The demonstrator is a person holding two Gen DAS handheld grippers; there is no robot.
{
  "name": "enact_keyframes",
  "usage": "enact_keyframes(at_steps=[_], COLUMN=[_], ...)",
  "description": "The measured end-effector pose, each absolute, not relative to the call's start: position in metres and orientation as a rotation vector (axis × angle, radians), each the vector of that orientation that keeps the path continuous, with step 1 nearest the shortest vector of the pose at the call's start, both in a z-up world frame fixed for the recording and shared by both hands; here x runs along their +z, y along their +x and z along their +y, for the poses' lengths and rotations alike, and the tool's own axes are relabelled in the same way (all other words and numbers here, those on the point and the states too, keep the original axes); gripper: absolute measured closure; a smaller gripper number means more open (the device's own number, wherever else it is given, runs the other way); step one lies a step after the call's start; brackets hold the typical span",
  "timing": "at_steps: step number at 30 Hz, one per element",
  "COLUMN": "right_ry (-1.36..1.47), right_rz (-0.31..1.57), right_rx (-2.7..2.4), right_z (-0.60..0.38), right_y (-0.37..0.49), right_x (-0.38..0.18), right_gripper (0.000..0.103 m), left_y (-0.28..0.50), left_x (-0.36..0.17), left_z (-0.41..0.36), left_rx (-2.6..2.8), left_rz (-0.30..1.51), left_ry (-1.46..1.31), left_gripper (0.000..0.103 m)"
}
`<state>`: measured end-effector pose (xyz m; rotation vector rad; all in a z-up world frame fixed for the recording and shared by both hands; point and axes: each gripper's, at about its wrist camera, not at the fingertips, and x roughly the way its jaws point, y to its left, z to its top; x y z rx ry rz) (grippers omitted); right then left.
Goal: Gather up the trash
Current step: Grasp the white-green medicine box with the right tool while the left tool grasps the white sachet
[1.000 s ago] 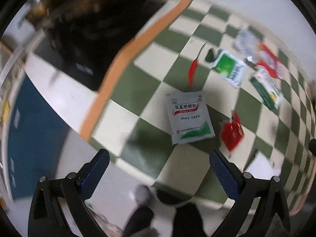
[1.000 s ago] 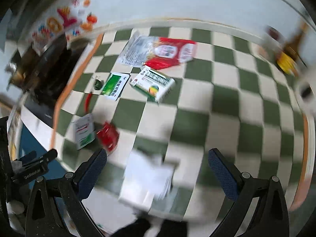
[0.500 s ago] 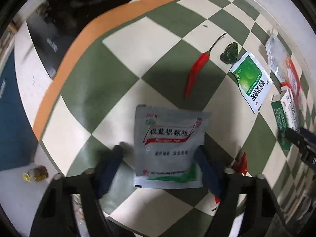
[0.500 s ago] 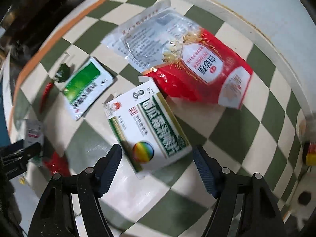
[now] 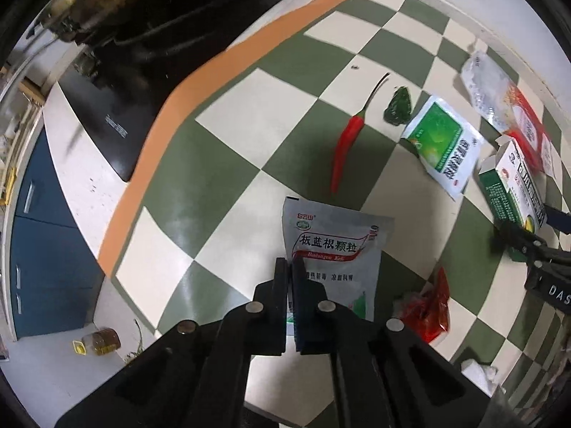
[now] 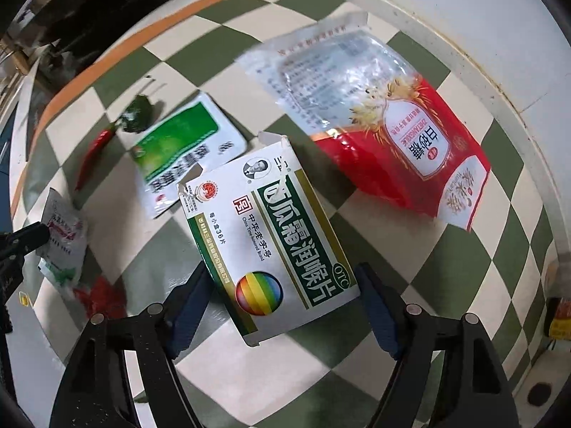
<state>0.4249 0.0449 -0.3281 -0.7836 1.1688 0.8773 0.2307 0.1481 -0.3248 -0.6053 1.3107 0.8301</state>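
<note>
1. A checkered cloth (image 5: 228, 164) is strewn with trash.
2. The left gripper (image 5: 289, 267), spread a second ago, has just been clenched on the sachet (image 5: 342, 249) below the chili (image 5: 348, 142).
3. The right gripper (image 6: 282, 303) has been lowered, jaws narrowed, astride the box (image 6: 264, 224), right of the sachet; contact cannot be told.

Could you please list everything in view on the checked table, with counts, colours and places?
silver sachet: 1, silver-white with red band, pinched at its edge by the left tool.
medicine box: 1, white and green, between the right tool's fingers.
green sachet: 1, green and white, beside the box.
red bag: 1, red and clear, near the table rim.
chilli: 1, red, next to the green scrap.
green scrap: 1, dark green.
red wrapper: 1, crumpled.
small bottle: 1, amber, yellow cap, off the cloth.
left tool: shut on the sachet.
right tool: open, straddling the box.
</note>
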Motion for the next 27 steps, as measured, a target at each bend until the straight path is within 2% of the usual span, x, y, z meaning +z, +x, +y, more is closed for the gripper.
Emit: enact_keyframes(at_steps=[11, 14, 15, 16, 17, 21, 22, 26, 27], right_ry=[-0.567, -0.543, -0.534, -0.521, -0.505, -0.488, -0.49, -0.505, -0.506], right_rz=[1.153, 1.15, 1.153, 1.164, 1.176, 1.202, 1.205, 1.226, 1.234], right_rx=[0.88, 0.85, 0.844, 0.835, 0.825, 0.79, 0.778, 0.74, 0.734], right_z=[-0.013, -0.024, -0.026, -0.031, -0.036, -0.047, -0.05, -0.06, -0.061], right_y=[0.407, 0.402, 0.402, 0.402, 0.401, 0.404, 0.404, 0.405, 0.406], right_x=[-0.291, -0.276, -0.274, -0.274, -0.274, -0.281, -0.283, -0.299, -0.302], right_gripper=[0.023, 0.023, 0.023, 0.023, 0.023, 0.023, 0.023, 0.023, 0.023], left_y=[0.23, 0.229, 0.244, 0.249, 0.248, 0.25, 0.252, 0.264, 0.264], left_x=[-0.27, -0.289, -0.299, -0.315, -0.331, -0.349, -0.355, -0.36, -0.359], left_z=[0.142, 0.156, 0.159, 0.164, 0.167, 0.158, 0.155, 0.143, 0.143], left_rx=[0.799, 0.752, 0.741, 0.729, 0.708, 0.656, 0.646, 0.686, 0.694], left_rz=[1.211, 1.219, 1.237, 1.264, 1.294, 1.289, 1.306, 1.297, 1.286], left_ry=[-0.547, -0.634, -0.663, -0.699, -0.739, -0.719, -0.709, -0.613, -0.616], left_gripper=[0.103, 0.098, 0.093, 0.079, 0.072, 0.021, 0.012, 0.009, 0.014])
